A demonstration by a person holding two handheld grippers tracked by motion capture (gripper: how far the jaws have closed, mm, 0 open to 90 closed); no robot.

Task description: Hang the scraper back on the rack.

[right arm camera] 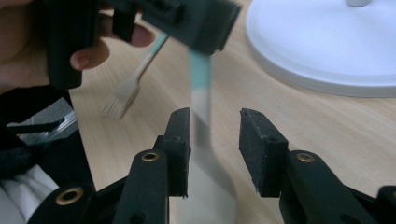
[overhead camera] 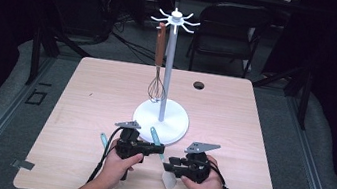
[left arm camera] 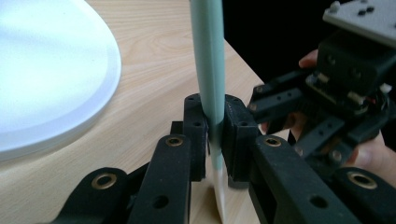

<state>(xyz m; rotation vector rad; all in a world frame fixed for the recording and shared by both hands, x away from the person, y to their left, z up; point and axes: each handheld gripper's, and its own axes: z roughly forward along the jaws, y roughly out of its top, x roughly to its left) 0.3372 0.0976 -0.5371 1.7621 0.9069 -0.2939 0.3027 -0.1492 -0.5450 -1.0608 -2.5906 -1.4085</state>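
A spatula [overhead camera: 156, 137] with a teal handle and a pale blade is held just above the table's near edge. My left gripper [overhead camera: 161, 149] is shut on its handle [left arm camera: 208, 56], which rises between the jaws [left arm camera: 215, 130]. The pale blade points down toward the table in front of my right gripper [overhead camera: 169, 163]. In the right gripper view the spatula [right arm camera: 201, 79] hangs blurred between that gripper's [right arm camera: 215, 140] open jaws, and I cannot tell whether they touch it. The right gripper [left arm camera: 285, 100] also shows close by in the left gripper view.
A white utensil stand [overhead camera: 169, 64] rises from a round base [overhead camera: 175, 123] mid-table, with a wooden-handled whisk [overhead camera: 156, 85] hanging from one hook. A teal-handled brush [overhead camera: 103, 139] lies on the table left of my left gripper, its bristles [right arm camera: 119, 100] flat on the wood. A cable hole [overhead camera: 198, 85] sits far back.
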